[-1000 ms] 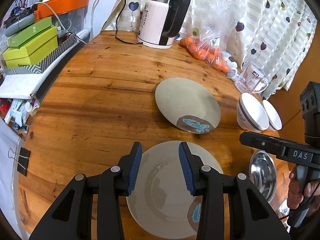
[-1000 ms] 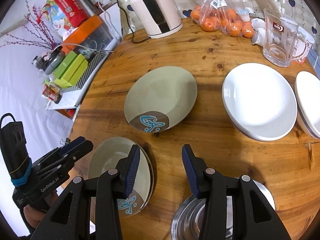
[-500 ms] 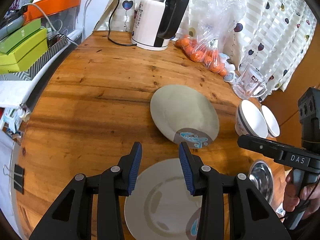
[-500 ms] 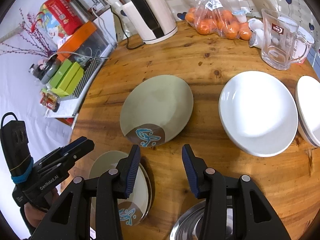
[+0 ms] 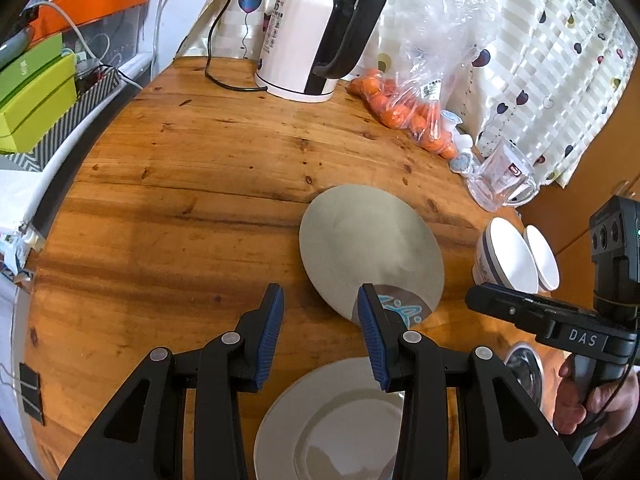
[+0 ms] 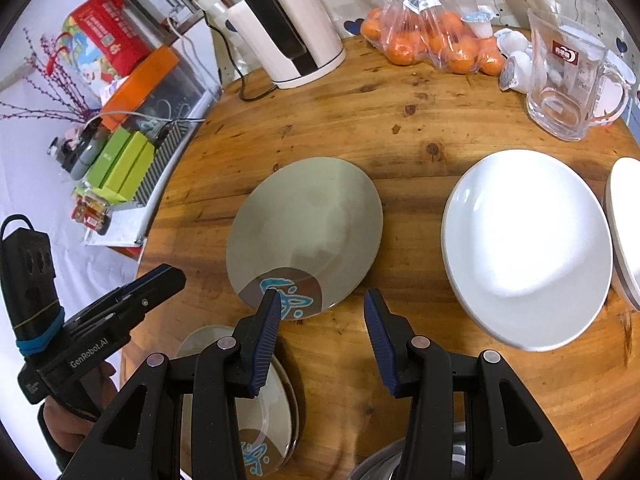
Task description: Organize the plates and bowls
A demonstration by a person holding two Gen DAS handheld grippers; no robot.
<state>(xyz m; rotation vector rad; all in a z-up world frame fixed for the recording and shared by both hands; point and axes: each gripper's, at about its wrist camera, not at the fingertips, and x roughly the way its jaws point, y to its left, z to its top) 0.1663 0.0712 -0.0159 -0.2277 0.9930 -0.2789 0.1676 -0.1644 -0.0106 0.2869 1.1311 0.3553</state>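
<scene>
Both grippers, left gripper [image 5: 319,332] and right gripper [image 6: 320,334], hang part-open and empty (nothing between pads), aimed at the mid-tabletop grey plate [image 6: 306,232], likely for stacking.

Sitting on the table: two grey plates [image 6: 304,220] [image 6: 264,412], two white bowls [image 6: 524,248] [image 6: 626,232], one steel bowl [image 5: 524,372], one kettle [image 6: 280,28], one glass mug [image 6: 568,80], one bag of oranges [image 6: 432,44].

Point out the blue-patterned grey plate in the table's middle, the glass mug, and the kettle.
grey plate [image 6: 304,232], right wrist view, its bare centre.
glass mug [image 6: 560,80], right wrist view, its clear side wall.
kettle [image 5: 304,40], left wrist view, its white body.
</scene>
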